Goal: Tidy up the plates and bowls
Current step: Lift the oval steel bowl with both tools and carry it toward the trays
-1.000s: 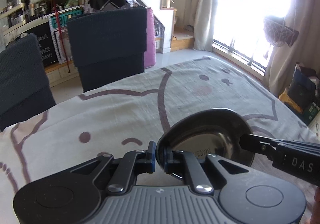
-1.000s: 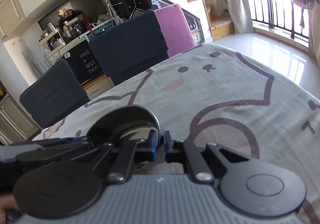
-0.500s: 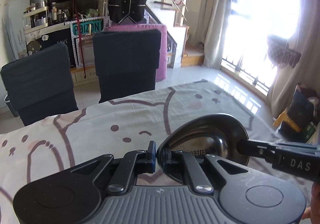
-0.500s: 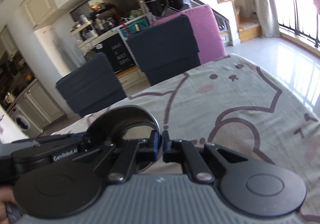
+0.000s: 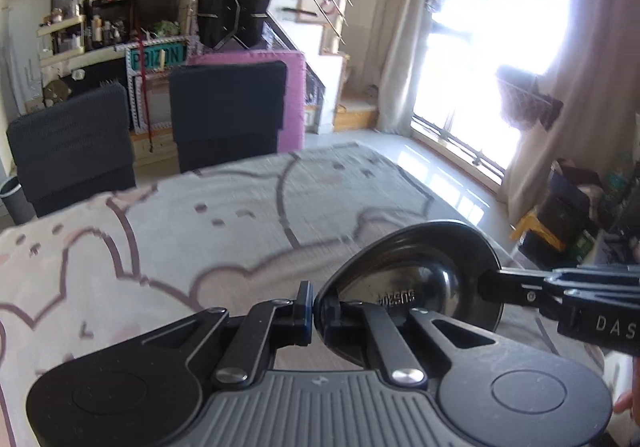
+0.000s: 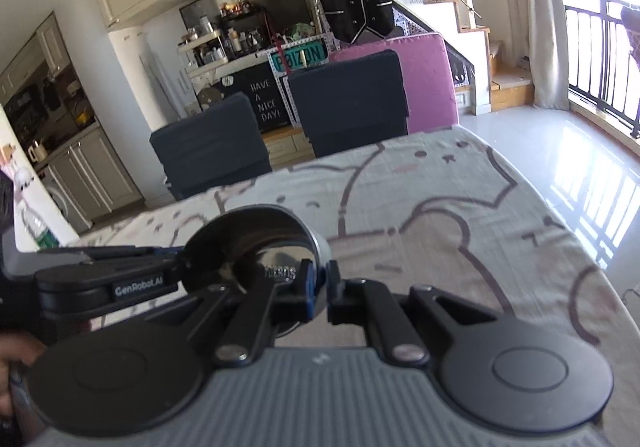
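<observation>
A table [image 5: 248, 215] under a pale cartoon-print cloth; two dark chairs [image 6: 348, 103] stand at its far edge (kitchen shelves behind, bright window beside). Above the near edge, the left claw [image 5: 314, 307] and right claw [image 6: 319, 289] each pinch the rim of one steel bowl [image 5: 416, 283], tilted down.

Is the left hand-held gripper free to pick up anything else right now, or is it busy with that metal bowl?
Probably not free. The left hand-held gripper is shut on the rim of the metal bowl, and the right hand-held gripper pinches the opposite rim, so both are taken up carrying it above the table.
</observation>
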Motion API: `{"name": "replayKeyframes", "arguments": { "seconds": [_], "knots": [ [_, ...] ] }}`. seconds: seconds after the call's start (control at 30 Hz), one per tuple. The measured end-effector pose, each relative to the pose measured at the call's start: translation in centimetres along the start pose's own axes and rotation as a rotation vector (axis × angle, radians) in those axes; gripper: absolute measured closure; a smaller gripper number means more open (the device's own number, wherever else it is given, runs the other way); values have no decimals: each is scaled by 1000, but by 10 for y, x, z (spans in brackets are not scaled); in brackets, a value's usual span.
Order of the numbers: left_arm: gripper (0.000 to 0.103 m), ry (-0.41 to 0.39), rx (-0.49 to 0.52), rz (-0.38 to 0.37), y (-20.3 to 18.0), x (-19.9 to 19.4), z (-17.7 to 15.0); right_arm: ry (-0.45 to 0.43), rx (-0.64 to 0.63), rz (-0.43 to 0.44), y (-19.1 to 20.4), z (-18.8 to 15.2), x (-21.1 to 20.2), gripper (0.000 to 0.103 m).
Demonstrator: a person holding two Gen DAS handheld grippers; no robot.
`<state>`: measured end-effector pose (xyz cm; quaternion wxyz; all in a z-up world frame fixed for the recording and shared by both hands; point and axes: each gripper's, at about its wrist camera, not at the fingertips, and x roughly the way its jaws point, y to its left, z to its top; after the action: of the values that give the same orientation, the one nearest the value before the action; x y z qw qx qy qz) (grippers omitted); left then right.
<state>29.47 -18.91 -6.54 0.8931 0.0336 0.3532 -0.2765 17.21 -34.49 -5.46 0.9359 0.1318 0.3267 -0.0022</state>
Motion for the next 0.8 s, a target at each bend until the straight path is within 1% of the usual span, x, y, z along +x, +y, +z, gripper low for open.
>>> {"name": "replayKeyframes", "arguments": {
  "seconds": [0.1, 0.23, 0.37, 0.53, 0.8],
  "knots": [
    [98, 52, -21, -35, -6, 0, -17, 27, -11, -14, -1, -15, -10, 96],
    [98, 113, -3, -57, -16, 7, -32, 67, -45, -46, -1, -30, -20, 96],
    [98, 178, -3, -78, -25, 19, -43, 124, -69, -82, -6, -35, -17, 96],
    [98, 213, 53, -66, -37, 30, -50, 196, -139, -128, -5, -48, -13, 96],
    [98, 248, 103, -46, -40, 45, -54, 290, -181, -128, -8, -59, -2, 94]
  ]
}}
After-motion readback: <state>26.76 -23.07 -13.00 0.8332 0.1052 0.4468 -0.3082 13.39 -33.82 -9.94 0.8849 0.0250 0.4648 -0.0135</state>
